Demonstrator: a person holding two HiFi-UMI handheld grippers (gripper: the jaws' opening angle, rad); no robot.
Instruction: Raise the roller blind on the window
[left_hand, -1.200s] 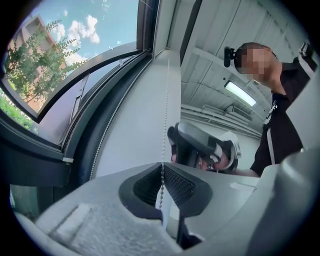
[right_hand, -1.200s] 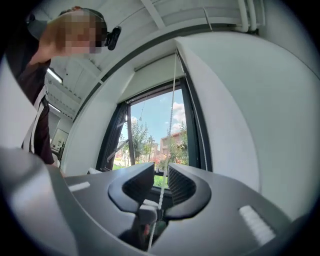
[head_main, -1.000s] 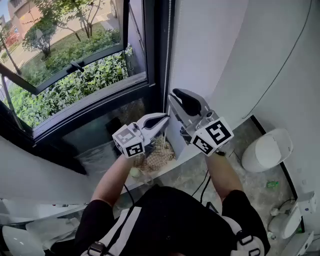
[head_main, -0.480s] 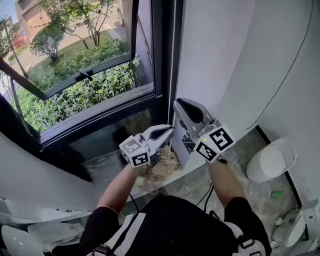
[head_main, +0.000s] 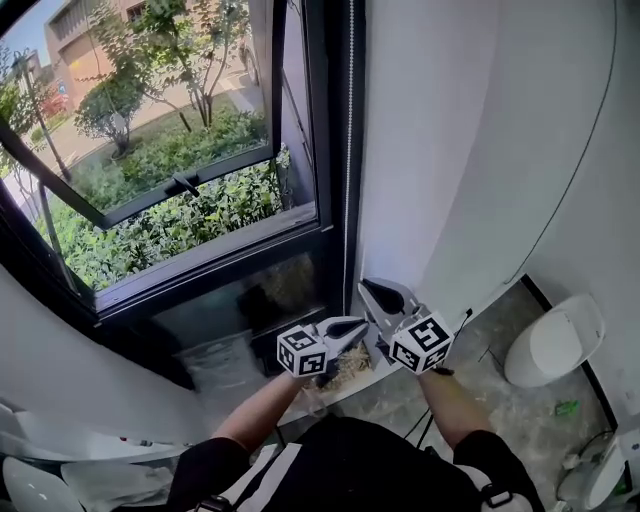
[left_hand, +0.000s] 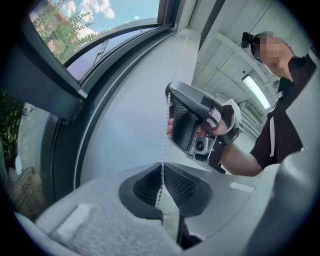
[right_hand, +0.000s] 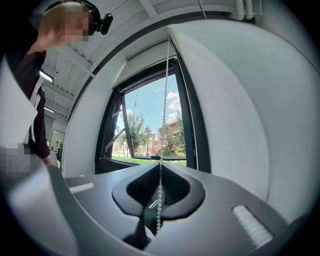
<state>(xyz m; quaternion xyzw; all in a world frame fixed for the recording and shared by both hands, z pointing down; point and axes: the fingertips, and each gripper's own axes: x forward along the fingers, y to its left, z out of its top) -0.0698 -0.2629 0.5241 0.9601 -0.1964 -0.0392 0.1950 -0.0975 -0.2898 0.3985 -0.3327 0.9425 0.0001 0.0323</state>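
Chain (right_hand: 165, 85) pinched between left gripper (head_main: 360, 324) fingers; right gripper (head_main: 366, 287) fingers just closed on it.

The bead chain (head_main: 349, 120) leaves the head view's top edge, and its lower stretch is too thin to follow.

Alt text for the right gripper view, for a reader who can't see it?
The right gripper, its jaws just closed, pinches the blind's bead chain, which runs straight up before a dark-framed window showing trees and sky. A white wall fills the right.
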